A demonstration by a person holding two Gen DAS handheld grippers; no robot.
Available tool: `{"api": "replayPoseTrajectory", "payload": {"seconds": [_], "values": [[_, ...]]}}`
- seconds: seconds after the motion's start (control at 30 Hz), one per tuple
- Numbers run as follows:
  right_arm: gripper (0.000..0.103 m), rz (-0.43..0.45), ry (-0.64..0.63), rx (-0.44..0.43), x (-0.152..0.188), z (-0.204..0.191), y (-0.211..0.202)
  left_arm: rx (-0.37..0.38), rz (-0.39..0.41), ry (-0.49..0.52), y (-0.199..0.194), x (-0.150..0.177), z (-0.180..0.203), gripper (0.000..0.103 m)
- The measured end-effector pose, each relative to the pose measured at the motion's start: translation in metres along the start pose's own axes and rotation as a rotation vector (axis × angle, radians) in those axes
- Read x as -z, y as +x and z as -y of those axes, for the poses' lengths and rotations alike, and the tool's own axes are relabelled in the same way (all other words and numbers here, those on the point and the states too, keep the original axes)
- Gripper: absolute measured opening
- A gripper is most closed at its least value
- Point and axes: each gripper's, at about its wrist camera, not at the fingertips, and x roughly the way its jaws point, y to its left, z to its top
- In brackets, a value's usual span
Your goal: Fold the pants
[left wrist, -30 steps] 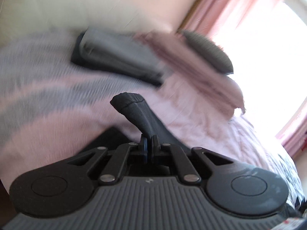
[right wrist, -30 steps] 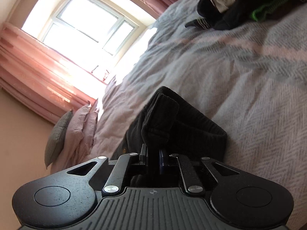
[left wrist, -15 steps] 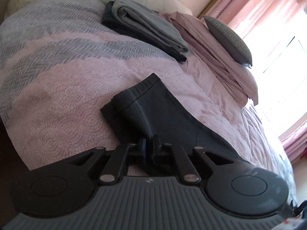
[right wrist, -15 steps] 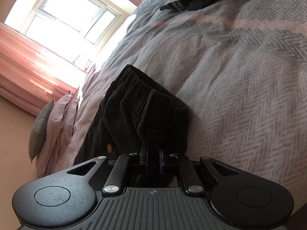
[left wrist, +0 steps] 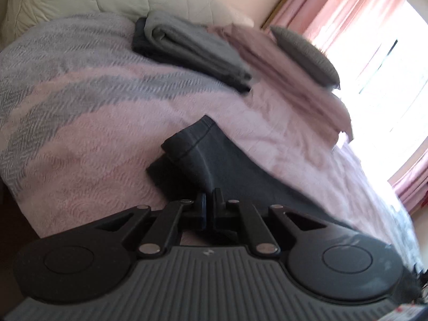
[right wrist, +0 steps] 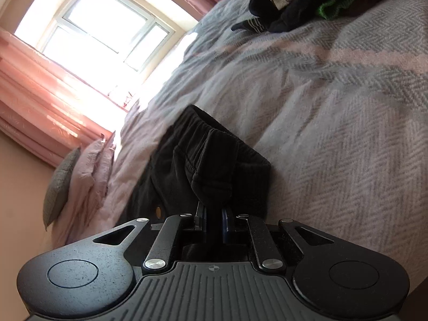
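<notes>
Your left claw [left wrist: 209, 200] is clamped on the leg end of the pants [left wrist: 214, 165]; its tips are mostly buried in dark cloth, so the exact pinch spot can't be made out. The left view is motion-blurred, mostly along the pillows [left wrist: 289, 80] and the cushion [left wrist: 305, 50]. Your right claw [right wrist: 213, 215] pinches a bunched fold at the waistband, jaws nearly together with cloth between them. Fabric hides the pad faces here too.

The pants lie on the bed [right wrist: 334, 133], stretched between your two claws, cuff end showing in the left view, elastic waist in the right. A small orange dot on the pants by the right claw's frame can't be identified.

A folded stack [left wrist: 192, 50] of grey and dark items sits near the head of the bed, apart from the pants. A clothes pile [right wrist: 302, 2] is cut off at the top of the right view, well apart from the pants. The window [right wrist: 104, 34] is blown out white, with nothing readable through it, and the curtain [right wrist: 32, 101] runs off the left edge.

Against half a second ago: both grips unchanged, pants in much the same spot on the bed, the left view tilted slightly with the stack lower in frame, and the right view showing more of the pile.
</notes>
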Motion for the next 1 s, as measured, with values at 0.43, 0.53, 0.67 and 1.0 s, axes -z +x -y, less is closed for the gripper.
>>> {"api": "replayPoseTrajectory", "payload": {"seconds": [0.43, 0.53, 0.67, 1.0], "values": [[0.053, 0.261, -0.606, 0.330, 0.048, -0.091, -0.032, -0.236, 0.134, 0.283, -0.035, -0.004, 0.052, 0.023], [0.054, 0.204, -0.756, 0.199, 0.080, -0.118, -0.015, -0.159, 0.136, 0.453, -0.028, 0.012, 0.093, 0.023], [0.055, 0.088, -0.904, 0.211, 0.114, -0.119, 0.039, -0.171, 0.008, 0.657, 0.021, 0.045, 0.113, 0.026], [0.057, 0.073, -0.870, 0.243, 0.051, -0.116, 0.031, -0.250, 0.016, 0.657, 0.027, 0.003, 0.127, 0.019]]}}
